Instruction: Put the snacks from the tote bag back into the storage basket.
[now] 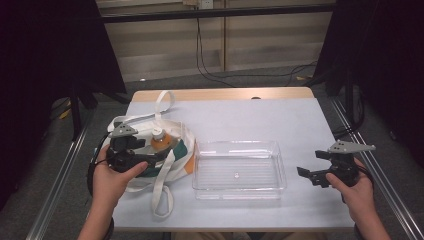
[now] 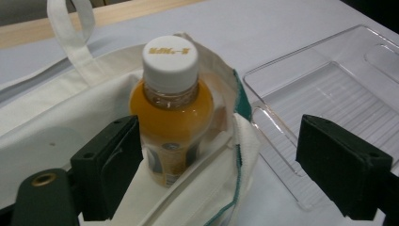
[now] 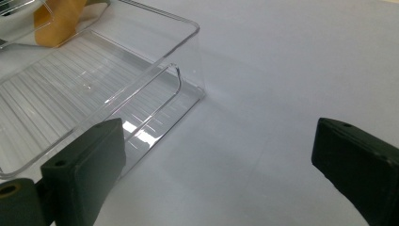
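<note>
At nine o'clock on the surface (image 1: 300, 125) in the high view, the left claw (image 1: 152, 159) is seen at the bag (image 1: 135, 131) holding the bottle (image 1: 159, 140); the right claw (image 1: 312, 176) is held at three o'clock, beside the tray (image 1: 239, 187). In the left gripper view, the bottle (image 2: 171, 117) stands between parted jaws, unclamped. In the right gripper view, jaws are spread beside the tray (image 3: 155, 75).
</note>
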Demonstrator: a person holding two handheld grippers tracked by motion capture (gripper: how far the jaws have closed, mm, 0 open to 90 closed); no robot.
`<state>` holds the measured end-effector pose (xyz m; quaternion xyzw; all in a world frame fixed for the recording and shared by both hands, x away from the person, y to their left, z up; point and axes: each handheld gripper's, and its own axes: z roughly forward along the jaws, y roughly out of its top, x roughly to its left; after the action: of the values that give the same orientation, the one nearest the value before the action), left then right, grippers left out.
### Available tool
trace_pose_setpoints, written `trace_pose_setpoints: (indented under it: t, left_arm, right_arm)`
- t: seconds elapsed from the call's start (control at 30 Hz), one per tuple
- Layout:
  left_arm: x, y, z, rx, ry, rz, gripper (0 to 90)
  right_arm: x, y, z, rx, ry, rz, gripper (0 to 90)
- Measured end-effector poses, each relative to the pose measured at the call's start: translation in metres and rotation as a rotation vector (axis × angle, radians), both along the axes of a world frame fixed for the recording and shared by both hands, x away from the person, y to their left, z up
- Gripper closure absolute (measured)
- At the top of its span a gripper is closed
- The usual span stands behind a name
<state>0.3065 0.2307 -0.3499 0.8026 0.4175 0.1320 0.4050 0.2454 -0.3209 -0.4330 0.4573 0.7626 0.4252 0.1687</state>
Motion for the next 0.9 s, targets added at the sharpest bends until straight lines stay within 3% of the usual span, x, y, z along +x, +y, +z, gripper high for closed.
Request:
trace_pose_setpoints:
  t: [0.23,0.43,0.53,0.57,0.67,0.8,0.87,0.9]
  left_arm:
    - [0.012,0.0,0.001,0.023,0.014,0.009,18.5]
    - [0.021,-0.004,0.002,0.014,0.015,0.013,22.7]
    - [0.029,-0.006,0.004,0.044,0.028,0.021,25.8]
    - [0.031,-0.007,0.004,0.028,0.033,0.034,26.1]
    - [0.035,-0.007,0.004,0.051,0.037,0.042,26.4]
    - [0.039,-0.009,0.004,0.033,0.054,0.055,31.2]
    - [0.042,-0.01,0.006,0.064,0.062,0.039,33.5]
    - [0.043,-0.011,0.006,0.057,0.064,0.043,35.1]
  right_arm:
    - [0.001,0.0,0.0,-0.004,-0.002,0.005,3.1]
    - [0.001,0.001,0.0,-0.004,0.001,0.006,3.1]
    - [0.001,0.001,0.001,-0.002,-0.004,0.008,3.1]
    - [0.001,0.0,0.001,-0.003,-0.005,0.008,3.1]
    - [0.001,0.0,0.001,-0.002,-0.004,0.005,3.1]
    - [0.001,-0.001,0.001,0.004,-0.008,0.0,3.1]
    - [0.001,-0.002,0.001,0.004,-0.01,0.005,3.1]
    - [0.001,-0.002,0.001,0.004,-0.01,0.004,3.1]
